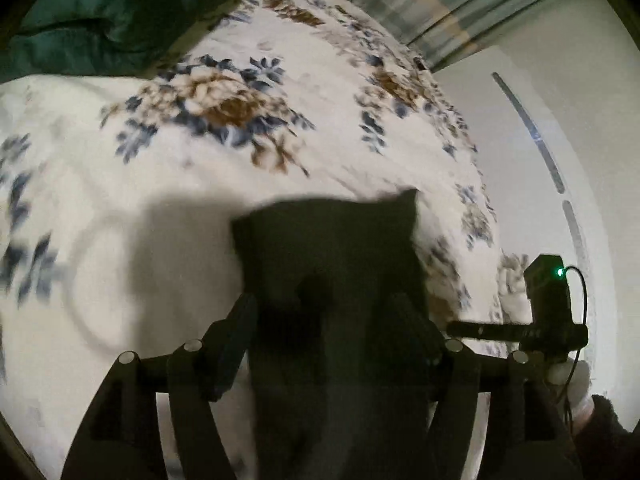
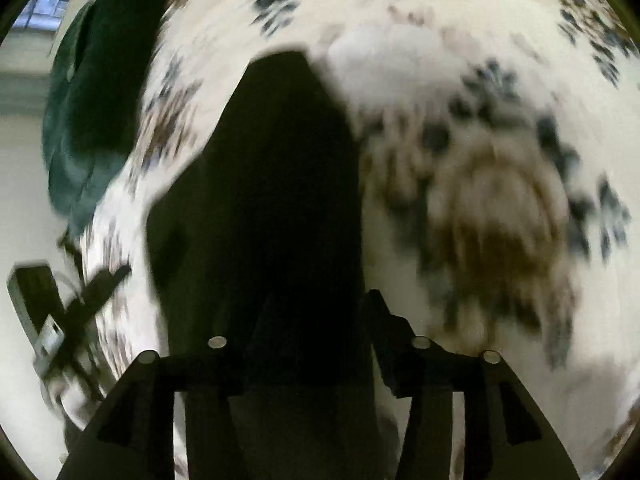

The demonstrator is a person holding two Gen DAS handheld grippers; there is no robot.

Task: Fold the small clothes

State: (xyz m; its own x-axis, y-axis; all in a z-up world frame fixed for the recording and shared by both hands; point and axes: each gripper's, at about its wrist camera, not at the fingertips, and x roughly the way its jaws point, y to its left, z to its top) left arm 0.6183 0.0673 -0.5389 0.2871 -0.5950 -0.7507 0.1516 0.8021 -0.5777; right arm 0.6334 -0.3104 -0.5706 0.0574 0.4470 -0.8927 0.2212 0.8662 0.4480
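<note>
A small black garment [image 1: 332, 248] hangs over a white floral blanket [image 1: 248, 92]. In the left wrist view it drapes between my left gripper's [image 1: 326, 312] fingers, which close on its near edge and lift it. In the right wrist view the same black garment [image 2: 264, 184] runs up from my right gripper [image 2: 304, 320], whose fingers hold its near end. The right gripper with its green light also shows in the left wrist view [image 1: 548, 304], off to the right. The left gripper shows at the lower left of the right wrist view [image 2: 68, 312]. Both views are motion-blurred.
A dark green velvet cushion [image 1: 104, 12] lies at the far end of the bed, also in the right wrist view [image 2: 92, 112]. A white wall [image 1: 560, 120] runs along the bed's right side. A striped curtain [image 1: 432, 4] hangs behind.
</note>
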